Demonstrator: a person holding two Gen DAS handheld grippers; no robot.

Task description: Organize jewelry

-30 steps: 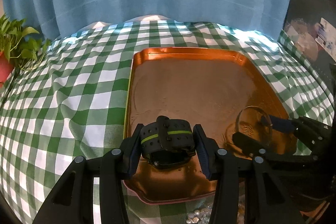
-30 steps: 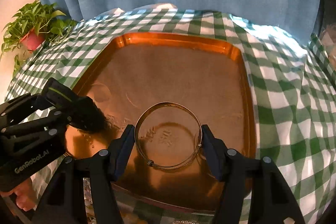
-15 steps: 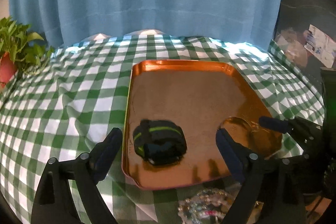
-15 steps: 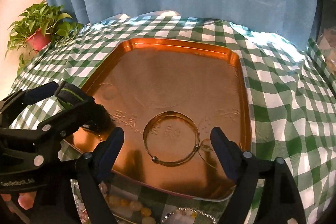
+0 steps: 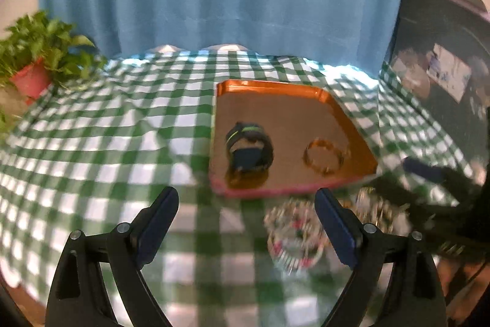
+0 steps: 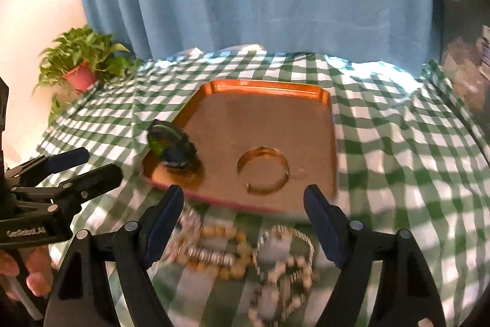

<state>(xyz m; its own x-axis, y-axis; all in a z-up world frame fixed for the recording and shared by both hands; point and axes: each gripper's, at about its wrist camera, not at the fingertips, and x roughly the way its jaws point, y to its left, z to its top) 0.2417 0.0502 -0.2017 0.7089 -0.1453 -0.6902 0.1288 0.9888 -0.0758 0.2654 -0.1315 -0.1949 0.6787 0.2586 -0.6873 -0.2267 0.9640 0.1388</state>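
Both tools stood wide with nothing between the pads. We saw the left tool [image 5: 246, 222] over the green-checked counter [image 5: 101, 149], just short of the copper tray [image 5: 275, 88]; its jaws had just been opening. The right tool [image 6: 243, 219] hung above a blurred heap of bead bracelets [image 6: 242, 259] on the cloth beside the tray's near edge; its jaws had opened, then eased in slightly. On the tray we saw the black watch with green stripe [image 5: 249, 146] at the near left and the gold bangle [image 5: 323, 157] lying flat to its right, apart from it. Potted plant [image 6: 81, 63] at far left.
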